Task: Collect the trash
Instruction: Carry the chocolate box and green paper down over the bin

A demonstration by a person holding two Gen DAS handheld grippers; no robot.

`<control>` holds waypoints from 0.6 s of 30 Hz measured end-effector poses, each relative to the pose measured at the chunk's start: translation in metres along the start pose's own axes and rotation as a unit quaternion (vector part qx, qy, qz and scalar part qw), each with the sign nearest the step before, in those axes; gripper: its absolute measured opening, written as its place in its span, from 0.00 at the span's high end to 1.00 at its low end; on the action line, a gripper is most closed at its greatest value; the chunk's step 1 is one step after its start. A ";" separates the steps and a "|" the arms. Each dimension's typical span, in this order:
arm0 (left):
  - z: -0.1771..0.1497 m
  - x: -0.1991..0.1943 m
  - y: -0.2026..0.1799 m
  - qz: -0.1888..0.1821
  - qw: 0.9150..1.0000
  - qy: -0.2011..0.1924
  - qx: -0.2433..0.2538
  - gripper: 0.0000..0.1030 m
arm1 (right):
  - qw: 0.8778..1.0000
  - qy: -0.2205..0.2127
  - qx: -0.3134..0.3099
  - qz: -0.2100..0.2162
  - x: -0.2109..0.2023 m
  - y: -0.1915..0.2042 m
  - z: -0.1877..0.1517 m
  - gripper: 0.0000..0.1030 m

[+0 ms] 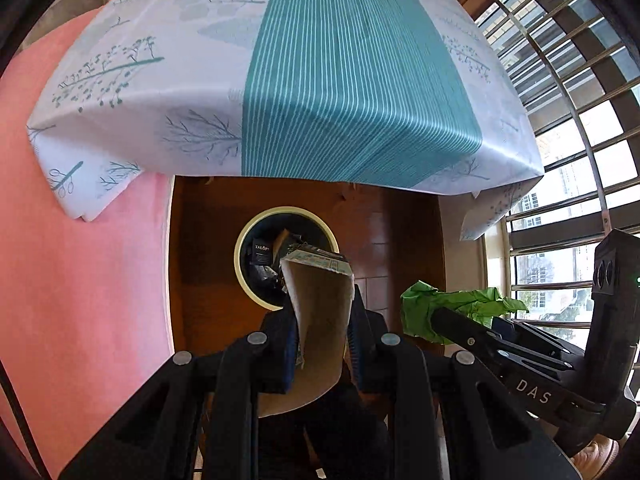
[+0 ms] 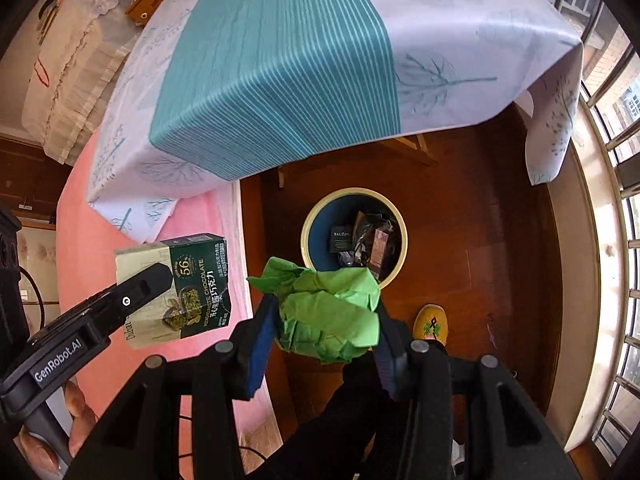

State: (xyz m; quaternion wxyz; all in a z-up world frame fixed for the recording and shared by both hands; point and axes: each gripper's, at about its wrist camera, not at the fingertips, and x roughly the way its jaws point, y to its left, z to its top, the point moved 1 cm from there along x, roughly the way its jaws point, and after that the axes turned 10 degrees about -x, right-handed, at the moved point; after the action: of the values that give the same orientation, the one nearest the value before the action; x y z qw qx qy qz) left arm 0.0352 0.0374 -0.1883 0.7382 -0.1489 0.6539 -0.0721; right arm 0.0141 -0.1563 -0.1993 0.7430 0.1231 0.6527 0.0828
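My left gripper (image 1: 322,340) is shut on a flattened chocolate box (image 1: 320,312), held in the air above the round trash bin (image 1: 244,264) on the wooden floor. The box also shows in the right wrist view (image 2: 192,280), dark green with "56%" print. My right gripper (image 2: 326,320) is shut on a crumpled green paper ball (image 2: 328,312), held above and just in front of the bin (image 2: 312,224). The green ball also shows in the left wrist view (image 1: 448,308). The bin holds several dark wrappers (image 2: 360,240).
A table with a white and teal cloth (image 1: 320,80) stands beyond the bin, its cloth edge hanging over it. A pink cloth (image 1: 80,240) hangs on the left. A barred window (image 1: 580,120) is on the right. A yellow slipper (image 2: 430,322) rests on the floor near the bin.
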 end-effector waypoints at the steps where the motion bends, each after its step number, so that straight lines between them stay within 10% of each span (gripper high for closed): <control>1: -0.002 0.011 0.001 -0.001 1.000 0.002 -0.002 0.81 | 1.000 0.001 0.006 -0.003 0.010 -0.005 -0.001 0.56; 18: 0.011 0.220 0.052 -0.019 0.996 0.024 -0.081 0.81 | 0.998 0.020 0.066 -0.015 0.208 -0.082 0.022 0.52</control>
State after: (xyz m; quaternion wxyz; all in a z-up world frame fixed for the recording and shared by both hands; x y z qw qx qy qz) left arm 0.0713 0.0211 -0.4114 0.7063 -0.2187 0.6723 -0.0366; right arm 0.0605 -0.1778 -0.4179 0.7215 0.1599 0.6730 0.0306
